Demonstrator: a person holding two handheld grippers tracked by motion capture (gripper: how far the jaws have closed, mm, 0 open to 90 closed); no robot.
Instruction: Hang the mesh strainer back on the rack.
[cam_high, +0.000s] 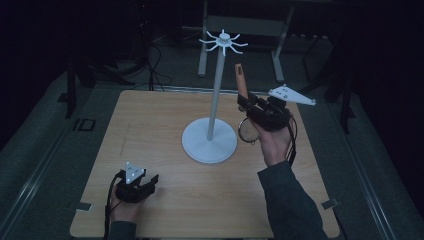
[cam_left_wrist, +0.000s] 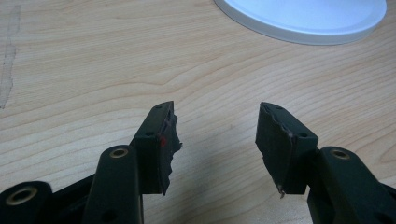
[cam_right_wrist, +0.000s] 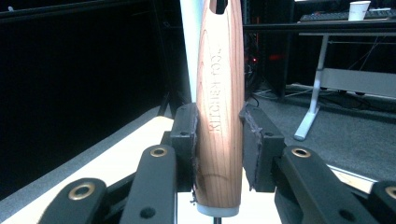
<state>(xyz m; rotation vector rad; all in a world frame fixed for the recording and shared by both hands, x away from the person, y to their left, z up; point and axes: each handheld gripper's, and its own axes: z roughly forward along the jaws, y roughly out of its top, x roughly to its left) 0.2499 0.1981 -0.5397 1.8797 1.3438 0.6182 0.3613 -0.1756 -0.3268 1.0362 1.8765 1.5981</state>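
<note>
At the right of centre in the high view we see the right gripper (cam_high: 248, 104) pinching a wooden handle (cam_high: 240, 77) of a small strainer (cam_high: 247, 131), held upright beside the white stand (cam_high: 209, 141). At lower left, the left gripper (cam_high: 150, 181) rests on the wooden table (cam_high: 150, 125), its jaws spread with nothing between them.

The tabletop (cam_high: 165, 120) is pale wood with wavy brown grain. Near its middle stands a white hook stand (cam_high: 210, 142) with a grey-white pole. Toward the right edge, a light brown wooden handle (cam_right_wrist: 219, 107) shows darker streaks and stamped lettering, with a white band at its base. Both grippers, left gripper (cam_left_wrist: 215, 140) and right gripper (cam_right_wrist: 218, 144), are black with brass-coloured rivets
</note>
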